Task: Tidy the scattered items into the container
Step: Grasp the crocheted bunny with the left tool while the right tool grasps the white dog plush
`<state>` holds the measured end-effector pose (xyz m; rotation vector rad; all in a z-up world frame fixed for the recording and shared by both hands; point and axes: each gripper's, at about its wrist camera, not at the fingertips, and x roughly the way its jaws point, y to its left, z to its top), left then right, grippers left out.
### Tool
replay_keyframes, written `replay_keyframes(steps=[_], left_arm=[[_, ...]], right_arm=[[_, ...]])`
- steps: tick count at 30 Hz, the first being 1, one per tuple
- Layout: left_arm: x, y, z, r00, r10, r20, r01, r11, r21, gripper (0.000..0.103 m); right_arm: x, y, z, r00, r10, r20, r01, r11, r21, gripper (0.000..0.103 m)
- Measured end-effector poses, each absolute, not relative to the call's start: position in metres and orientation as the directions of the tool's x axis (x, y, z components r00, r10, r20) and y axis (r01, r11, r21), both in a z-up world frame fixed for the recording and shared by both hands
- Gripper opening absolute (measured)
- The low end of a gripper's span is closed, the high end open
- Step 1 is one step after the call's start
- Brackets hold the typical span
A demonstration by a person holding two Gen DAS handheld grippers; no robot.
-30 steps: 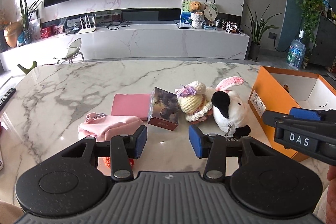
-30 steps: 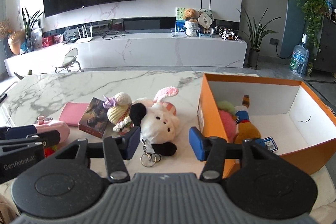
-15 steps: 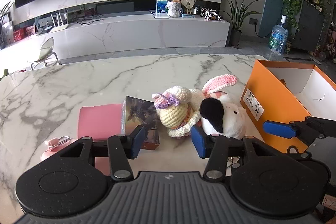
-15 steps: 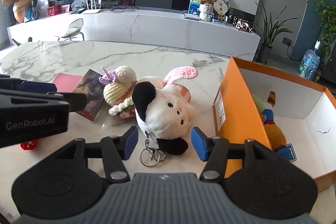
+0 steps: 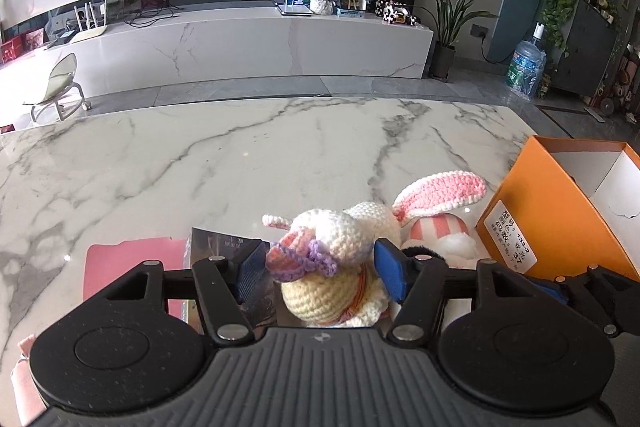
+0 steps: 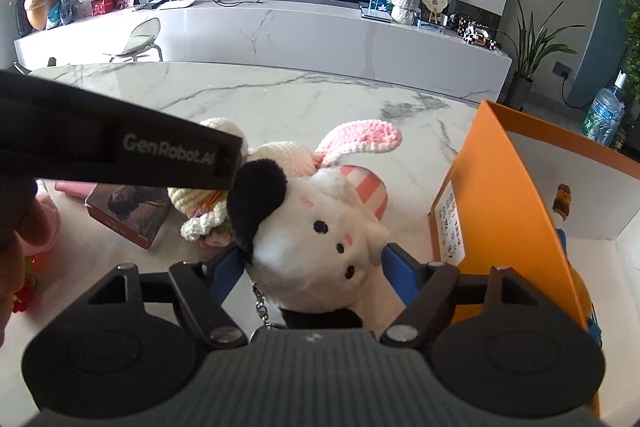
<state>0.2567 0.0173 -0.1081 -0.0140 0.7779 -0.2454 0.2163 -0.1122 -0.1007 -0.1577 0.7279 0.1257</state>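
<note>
My left gripper [image 5: 320, 273] is open, its blue pads on either side of a cream crochet doll [image 5: 332, 283] with a purple and pink bow. My right gripper [image 6: 312, 269] is open around a white plush cow [image 6: 316, 239] with a black ear and a keyring. A pink-eared crochet bunny [image 5: 438, 193] lies behind both; it also shows in the right wrist view [image 6: 360, 137]. The orange box [image 6: 508, 211] stands at the right with toys inside, and shows in the left wrist view [image 5: 560, 211].
A dark picture box [image 6: 128, 213] and a pink flat pad [image 5: 120, 267] lie on the marble table [image 5: 240, 155] at the left. A pink pouch [image 5: 24, 379] sits at the near left edge. The left gripper's body [image 6: 120, 155] crosses the right wrist view.
Both grippers have moved forward and down. The left one now straddles the crochet doll and the right one straddles the plush cow. The jaws are still open.
</note>
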Motion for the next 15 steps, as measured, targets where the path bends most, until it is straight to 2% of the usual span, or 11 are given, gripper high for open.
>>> replay_keyframes(steps=[5, 11, 15], left_arm=[[0.269, 0.017, -0.114, 0.672, -0.253, -0.696, 0.214, 0.966, -0.145, 0.07], [0.262, 0.011, -0.115, 0.682, -0.265, -0.682, 0.237, 0.962, -0.137, 0.063], [0.25, 0.013, -0.111, 0.704, -0.252, -0.663, 0.23, 0.965, -0.123, 0.045]], right_arm=[[0.227, -0.116, -0.108, 0.734, 0.041, -0.678, -0.146, 0.984, -0.099, 0.084], [0.229, -0.116, -0.116, 0.743, 0.018, -0.67, -0.143, 0.981, -0.132, 0.078], [0.225, -0.114, -0.114, 0.744, 0.011, -0.668, -0.152, 0.976, -0.154, 0.068]])
